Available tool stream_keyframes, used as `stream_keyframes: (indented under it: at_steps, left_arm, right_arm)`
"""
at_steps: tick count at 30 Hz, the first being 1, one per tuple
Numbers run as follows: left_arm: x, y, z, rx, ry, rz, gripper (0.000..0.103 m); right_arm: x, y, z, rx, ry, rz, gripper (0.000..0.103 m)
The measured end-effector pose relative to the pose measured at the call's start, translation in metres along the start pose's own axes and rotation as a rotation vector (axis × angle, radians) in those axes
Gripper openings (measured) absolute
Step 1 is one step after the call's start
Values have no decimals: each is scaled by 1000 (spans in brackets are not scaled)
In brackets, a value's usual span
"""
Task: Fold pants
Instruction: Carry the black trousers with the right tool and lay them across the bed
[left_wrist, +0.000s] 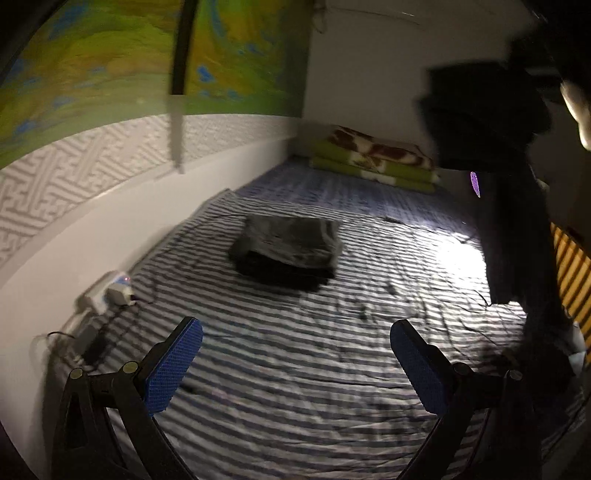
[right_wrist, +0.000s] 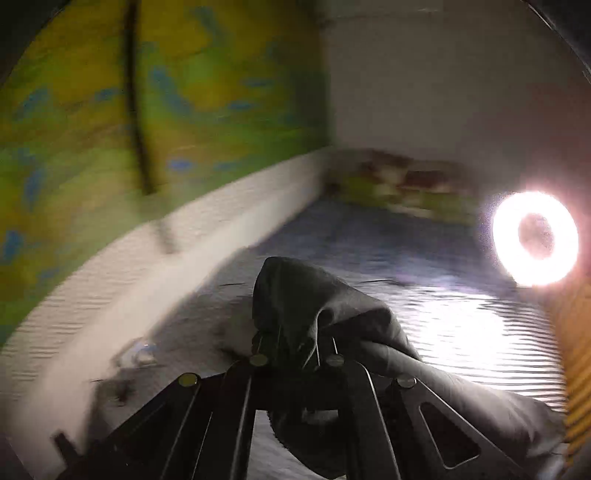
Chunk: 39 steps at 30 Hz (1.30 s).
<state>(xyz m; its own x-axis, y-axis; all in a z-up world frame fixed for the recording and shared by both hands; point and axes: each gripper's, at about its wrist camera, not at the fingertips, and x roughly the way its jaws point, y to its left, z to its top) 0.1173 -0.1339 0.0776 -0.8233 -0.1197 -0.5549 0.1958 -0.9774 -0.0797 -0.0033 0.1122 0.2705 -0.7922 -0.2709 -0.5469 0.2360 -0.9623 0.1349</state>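
A folded dark grey garment lies on the striped bedsheet, well ahead of my left gripper. That gripper stands open above the sheet, its blue pads wide apart with nothing between them. In the left wrist view, dark pants hang in the air at the right. In the right wrist view, my right gripper is shut on a bunch of grey pants fabric. The cloth drapes over the fingers and trails down to the right. The right view is blurred by motion.
A white wall runs along the left side of the bed, with a power adapter and cables at its foot. Folded green and brown blankets lie at the far end. A bright ring lamp glares at the right. A person's head shows at the upper right.
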Motion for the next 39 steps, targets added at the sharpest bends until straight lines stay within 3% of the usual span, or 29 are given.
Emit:
stream_keyframes:
  at_steps: [6,10,13,16,19,25,30,34,37,39]
  left_arm:
    - [-13,45,-16,-32,25,85,103]
    - [-13,60,-32,-35,70,117,103]
    - [-11,59,-43,-15,89,125,103]
    - [3,48,-49,-4,112,113,103]
    - [17,31,-55,19,130,85,103]
    - [55,1,-65,51,199,39,103]
    - [100,-30,-84,150,284,13,103]
    - [138,-44,-95,206,327,34,103]
    - [166,-45,-97,224,351,64,102]
    - [182,-42,-97,220,370,70,92]
  right_arm:
    - [57,119,-47,-5,93,301,3]
    - [107,128,-102,29,256,315,10]
    - [134,114,-136,20,354,319,25]
    - [133,52,-171,95,372,300,31]
    - [111,-11,-197,179,357,275,44]
    - [82,-171,-261,300,360,-47,49]
    - [79,-288,-290,418,394,-322,49]
    - [90,-343,-299,585,409,-337,49]
    - [102,-349,-298,610,420,-329,49]
    - [113,-348,-295,590,424,-338,49]
